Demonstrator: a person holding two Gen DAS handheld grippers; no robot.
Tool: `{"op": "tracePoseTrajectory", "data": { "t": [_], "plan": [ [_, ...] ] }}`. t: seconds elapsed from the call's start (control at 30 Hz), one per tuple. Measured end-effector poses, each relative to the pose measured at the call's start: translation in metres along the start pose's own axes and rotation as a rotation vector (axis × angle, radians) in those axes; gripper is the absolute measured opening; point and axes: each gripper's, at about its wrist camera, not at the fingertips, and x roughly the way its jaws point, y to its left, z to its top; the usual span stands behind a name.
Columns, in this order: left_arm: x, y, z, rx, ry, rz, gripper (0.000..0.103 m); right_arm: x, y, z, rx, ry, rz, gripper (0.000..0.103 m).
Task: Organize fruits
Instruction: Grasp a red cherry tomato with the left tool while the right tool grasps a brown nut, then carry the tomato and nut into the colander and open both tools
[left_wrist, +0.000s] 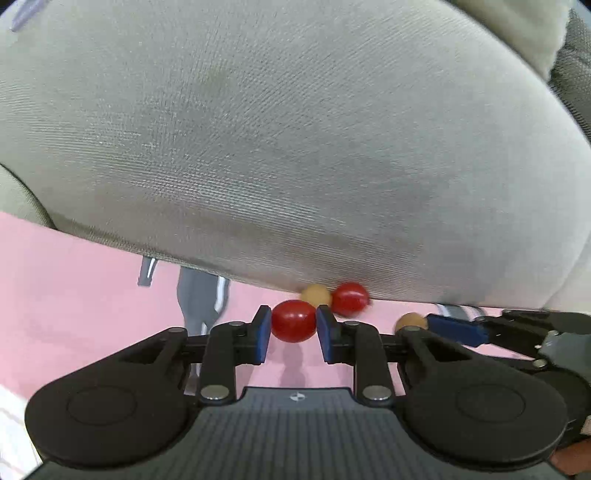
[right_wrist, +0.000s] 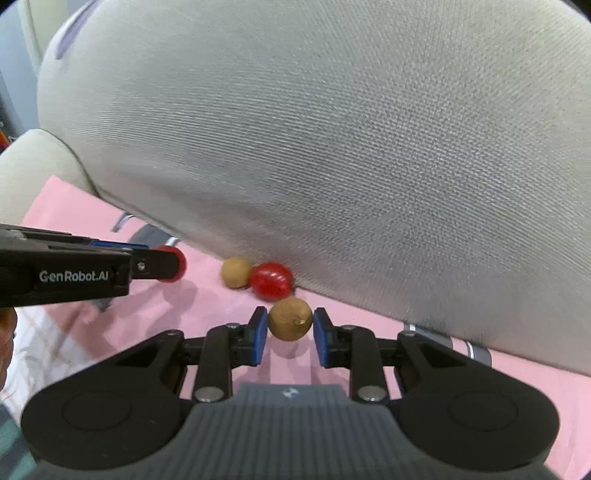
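Note:
My left gripper (left_wrist: 293, 325) is shut on a red cherry tomato (left_wrist: 293, 320), its blue pads (left_wrist: 263, 332) pressing both sides, just above the pink cloth (left_wrist: 74, 288). My right gripper (right_wrist: 290, 323) is closed around a tan round fruit (right_wrist: 289, 319), pads touching or nearly touching it. A second red tomato (right_wrist: 271, 280) and a second tan fruit (right_wrist: 236, 272) lie together against the grey cushion (right_wrist: 332, 147); both show in the left wrist view, the tomato (left_wrist: 350, 298) and the tan fruit (left_wrist: 314, 294). The left gripper (right_wrist: 162, 264) shows at the left of the right wrist view.
A large grey fabric cushion (left_wrist: 295, 129) rises right behind the fruits and fills the upper view. The pink cloth has grey printed shapes (left_wrist: 201, 299). The right gripper's finger (left_wrist: 454, 328) reaches in from the right of the left wrist view.

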Motion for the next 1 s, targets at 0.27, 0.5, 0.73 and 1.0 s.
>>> {"op": "tracePoseTrajectory", "data": {
  "t": [0.27,0.5,0.73,1.0],
  "plan": [
    [-0.052,-0.039,-0.017,-0.012,-0.034,-0.106,0.028,-0.058,0.012,-0.022,0.003,-0.036,0.028,0.023],
    [-0.090,-0.081,-0.028,0.048,-0.051,-0.173,0.028,-0.107,0.014,-0.044,0.015,-0.089,0.014,0.023],
    [-0.113,-0.131,-0.045,0.133,-0.050,-0.239,0.028,-0.154,-0.009,-0.072,0.068,-0.142,-0.037,0.023],
    [-0.122,-0.184,-0.066,0.232,-0.024,-0.295,0.028,-0.190,-0.040,-0.110,0.136,-0.154,-0.094,0.023]
  ]
}}
